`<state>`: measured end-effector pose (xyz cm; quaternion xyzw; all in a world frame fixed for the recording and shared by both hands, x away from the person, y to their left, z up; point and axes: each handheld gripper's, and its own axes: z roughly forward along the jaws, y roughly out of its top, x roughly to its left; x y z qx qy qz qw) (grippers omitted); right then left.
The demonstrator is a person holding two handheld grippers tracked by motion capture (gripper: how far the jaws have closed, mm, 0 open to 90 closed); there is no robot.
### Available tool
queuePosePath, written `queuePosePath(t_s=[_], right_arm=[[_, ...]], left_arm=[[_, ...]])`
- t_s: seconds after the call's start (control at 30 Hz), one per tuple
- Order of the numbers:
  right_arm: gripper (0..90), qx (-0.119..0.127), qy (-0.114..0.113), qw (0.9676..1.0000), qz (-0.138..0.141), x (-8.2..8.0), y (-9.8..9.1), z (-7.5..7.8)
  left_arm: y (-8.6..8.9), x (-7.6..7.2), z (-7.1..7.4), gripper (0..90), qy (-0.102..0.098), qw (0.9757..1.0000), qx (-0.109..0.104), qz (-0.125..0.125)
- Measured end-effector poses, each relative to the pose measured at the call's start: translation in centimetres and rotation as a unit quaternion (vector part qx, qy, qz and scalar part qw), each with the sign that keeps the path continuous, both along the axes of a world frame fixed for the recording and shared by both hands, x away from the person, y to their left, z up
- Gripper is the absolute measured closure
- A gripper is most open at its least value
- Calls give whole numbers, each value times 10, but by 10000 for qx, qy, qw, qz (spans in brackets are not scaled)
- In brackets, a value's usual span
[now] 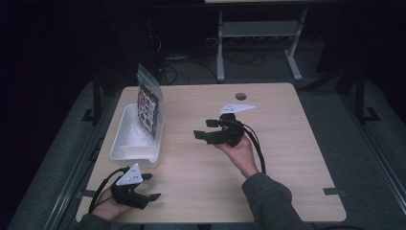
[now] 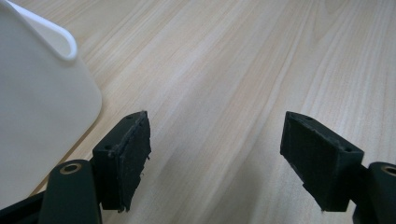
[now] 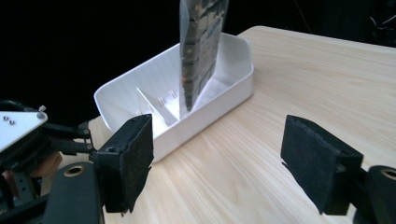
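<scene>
- A pale wood-grain desk [image 1: 287,143] with rounded corners stands in a dark room, with cables and a grey metal frame on the floor behind it.
- The left tongs [image 1: 150,187] sit at the desk's near left corner, jaws spread wide with nothing between them; in the left gripper view the left tongs [image 2: 215,161] hover over bare wood, their black pads rough and square-edged.
- The right tongs [image 1: 204,129] are held near the middle of the desk, pointing towards the tray, and they too gape wide and grip nothing, as the right gripper view shows [image 3: 217,161].
- A white rectangular plastic tray [image 1: 120,139] with a rolled rim and an inner divider lies along the left side of the desk, just beyond the left tongs.
- A glossy clear plastic pouch with a printed pattern [image 1: 148,103] stands upright in the tray's far compartment, leaning on its right wall.
- Bare desk lies between the right tongs and the tray.
</scene>
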<state>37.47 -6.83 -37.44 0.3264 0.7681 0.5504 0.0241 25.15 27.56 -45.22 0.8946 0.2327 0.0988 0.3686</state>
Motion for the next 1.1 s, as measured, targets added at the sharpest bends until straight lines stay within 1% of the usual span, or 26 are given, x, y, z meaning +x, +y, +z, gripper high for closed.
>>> queuePosePath(t_s=[0.5, 0.63, 0.87, 1.03, 1.1], right_arm=[[230, 84, 142, 9993, -340, -8, -54, -9], [230, 107, 144, 9989, -436, -11, -67, -11], [218, 53, 206, 9982, -562, -16, -88, -16], [218, 97, 231, 9975, -659, -21, -101, -19], [217, 65, 257, 9974, -675, -23, -106, -20]], left_arm=[[-1, 0, -1, 237, 18, 10000, 0, -1], [-1, 0, -1, 237, 22, 10000, 5, -7], [-1, 0, -1, 237, 25, 10000, 20, -16], [-1, 0, -1, 236, 36, 10000, 18, -14], [-2, 0, -1, 236, 37, 10000, 19, -12]])
